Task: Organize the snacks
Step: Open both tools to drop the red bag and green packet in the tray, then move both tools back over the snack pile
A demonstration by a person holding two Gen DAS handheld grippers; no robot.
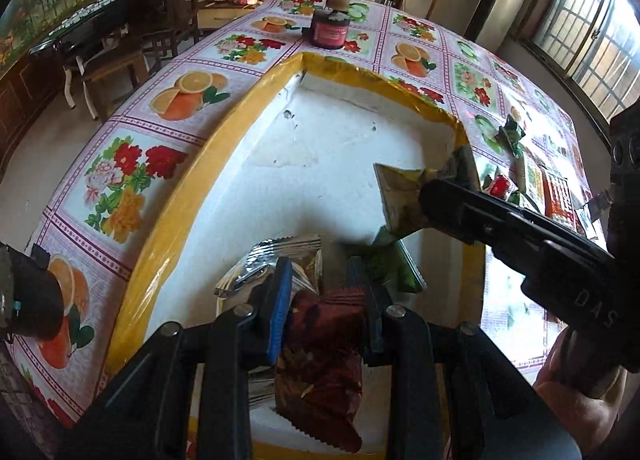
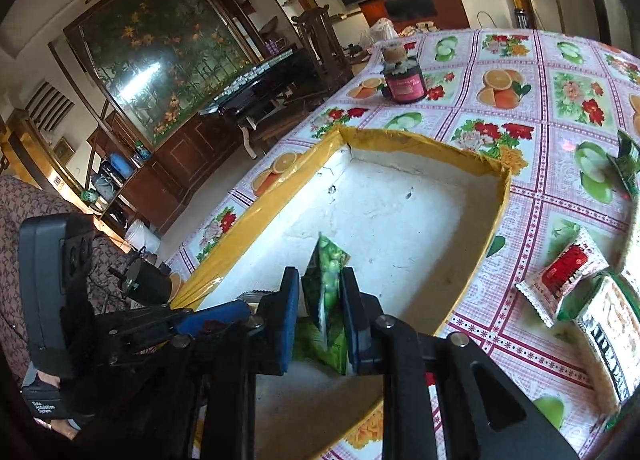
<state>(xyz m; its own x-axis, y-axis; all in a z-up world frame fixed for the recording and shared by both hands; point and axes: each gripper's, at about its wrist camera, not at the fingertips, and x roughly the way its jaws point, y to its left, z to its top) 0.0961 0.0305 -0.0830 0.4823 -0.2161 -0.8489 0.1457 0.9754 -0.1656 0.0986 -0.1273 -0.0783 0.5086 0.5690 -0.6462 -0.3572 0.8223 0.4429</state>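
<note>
- Our left gripper (image 1: 322, 300) is clenched on a dark red snack packet (image 1: 320, 364) above the near end of the white foam box (image 1: 340, 131); a silver packet (image 1: 272, 260) lies beneath.
- Our right gripper (image 2: 320, 316) grasps a green snack packet (image 2: 326, 292) over the box's right edge; more snacks (image 2: 560, 276) lie along the table's (image 2: 520, 59) right edge.

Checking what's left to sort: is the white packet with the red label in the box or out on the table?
Out. The red-labelled packet lies on the tablecloth, outside the box's yellow rim.
</note>
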